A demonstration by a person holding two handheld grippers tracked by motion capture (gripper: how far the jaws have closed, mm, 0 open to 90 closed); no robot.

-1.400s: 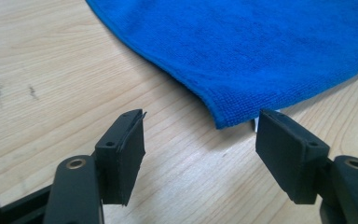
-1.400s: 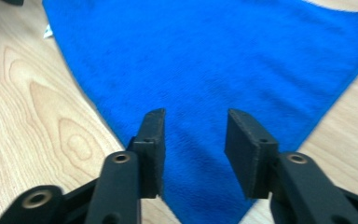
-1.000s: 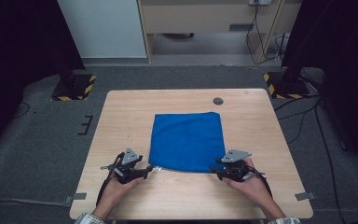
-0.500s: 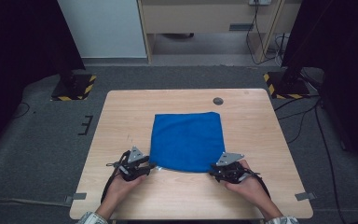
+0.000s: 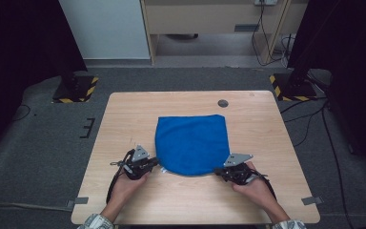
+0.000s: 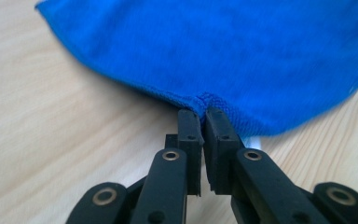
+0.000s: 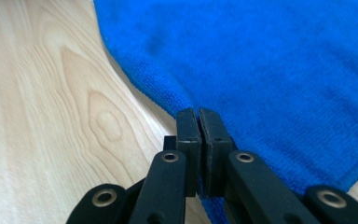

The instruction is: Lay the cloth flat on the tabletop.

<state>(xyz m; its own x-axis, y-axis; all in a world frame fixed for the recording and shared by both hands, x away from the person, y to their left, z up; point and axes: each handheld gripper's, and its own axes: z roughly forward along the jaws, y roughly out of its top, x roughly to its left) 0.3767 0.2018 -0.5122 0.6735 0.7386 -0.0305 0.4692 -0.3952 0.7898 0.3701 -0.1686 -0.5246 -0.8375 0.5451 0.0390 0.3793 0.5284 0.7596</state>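
lying flat on the wooden bench (image 5: 124,124), a blue cloth (image 5: 192,143) sits near its middle. the left hand-held gripper (image 5: 153,163) pinches the cloth's near left corner with jaws closed; the right hand-held gripper (image 5: 219,171) clamps the near right corner likewise.

You are looking at one blue cloth (image 5: 192,144) lying on one wooden table (image 5: 124,114). You are holding two grippers, the left gripper (image 5: 155,162) and the right gripper (image 5: 218,171), one in each of your two hands. One small round dark disc (image 5: 223,103) is sitting in the tabletop. Two black-and-yellow striped stand bases (image 5: 76,89) are standing on the floor beyond the table.
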